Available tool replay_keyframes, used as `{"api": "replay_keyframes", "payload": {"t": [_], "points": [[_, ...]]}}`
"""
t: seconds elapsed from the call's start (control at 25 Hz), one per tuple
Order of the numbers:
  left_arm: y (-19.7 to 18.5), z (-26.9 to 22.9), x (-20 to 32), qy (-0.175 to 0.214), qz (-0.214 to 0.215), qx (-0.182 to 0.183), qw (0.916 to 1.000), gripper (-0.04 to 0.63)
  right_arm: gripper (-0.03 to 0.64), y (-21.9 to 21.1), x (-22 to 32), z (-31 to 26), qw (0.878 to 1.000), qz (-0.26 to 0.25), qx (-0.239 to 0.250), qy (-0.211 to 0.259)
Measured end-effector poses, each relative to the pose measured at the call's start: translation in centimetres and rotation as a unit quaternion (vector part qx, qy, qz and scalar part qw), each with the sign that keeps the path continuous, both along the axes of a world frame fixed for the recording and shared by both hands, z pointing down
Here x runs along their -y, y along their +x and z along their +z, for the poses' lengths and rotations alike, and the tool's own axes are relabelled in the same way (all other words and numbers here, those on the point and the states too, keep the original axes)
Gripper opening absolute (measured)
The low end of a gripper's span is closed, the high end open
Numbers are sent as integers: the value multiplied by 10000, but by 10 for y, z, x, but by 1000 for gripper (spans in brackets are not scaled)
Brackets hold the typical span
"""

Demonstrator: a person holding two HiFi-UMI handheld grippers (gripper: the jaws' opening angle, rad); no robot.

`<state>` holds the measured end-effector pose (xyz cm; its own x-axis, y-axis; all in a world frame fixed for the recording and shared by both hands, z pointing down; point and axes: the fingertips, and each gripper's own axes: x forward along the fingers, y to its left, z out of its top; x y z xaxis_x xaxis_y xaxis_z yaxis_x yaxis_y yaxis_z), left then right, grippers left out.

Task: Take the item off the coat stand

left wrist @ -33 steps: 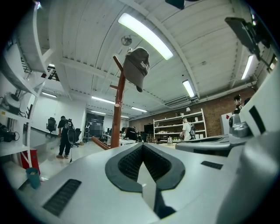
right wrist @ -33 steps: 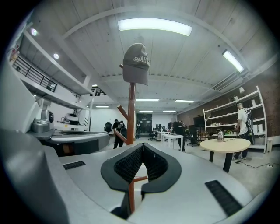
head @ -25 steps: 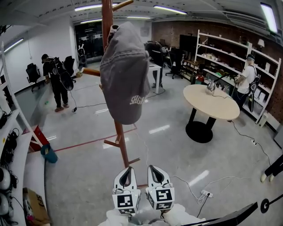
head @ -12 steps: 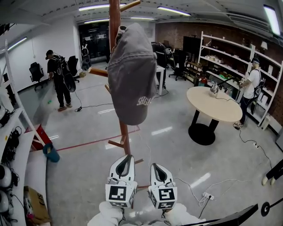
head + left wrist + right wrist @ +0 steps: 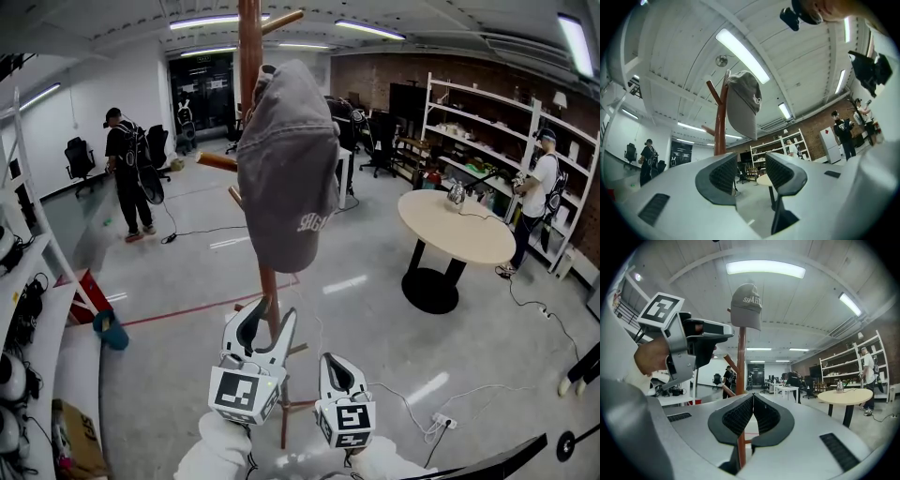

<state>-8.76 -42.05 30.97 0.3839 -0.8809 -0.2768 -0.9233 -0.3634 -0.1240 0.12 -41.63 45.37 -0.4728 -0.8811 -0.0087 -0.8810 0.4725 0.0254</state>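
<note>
A grey cap hangs on the top peg of a brown wooden coat stand. The left gripper view shows the cap high above the jaws, with the stand beside it. My left gripper is raised below the cap, its jaws opening with nothing between them. My right gripper sits lower by the stand's base, shut and empty. In the right gripper view the cap tops the pole, and the left gripper shows at upper left.
A round beige table stands to the right, before white shelving. One person stands at the back left, another by the shelves. A shelf with clutter lines the left edge. Cables and a power strip lie on the floor.
My left gripper has risen toward the cap and its jaws have parted. The right gripper stays low and shut. The view has drawn a little closer to the stand.
</note>
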Motion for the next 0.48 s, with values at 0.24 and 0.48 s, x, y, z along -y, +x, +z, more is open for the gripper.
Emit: {"api": "replay_keyframes", "payload": {"t": [0.24,0.48], "points": [[-3,-37,13,424,36,23,9991,209,9,1,1,3,10000,14,-22,-46],[-11,-65,24,678,141,114,9975,209,9,8,9,4,9999,108,-33,-39]]}}
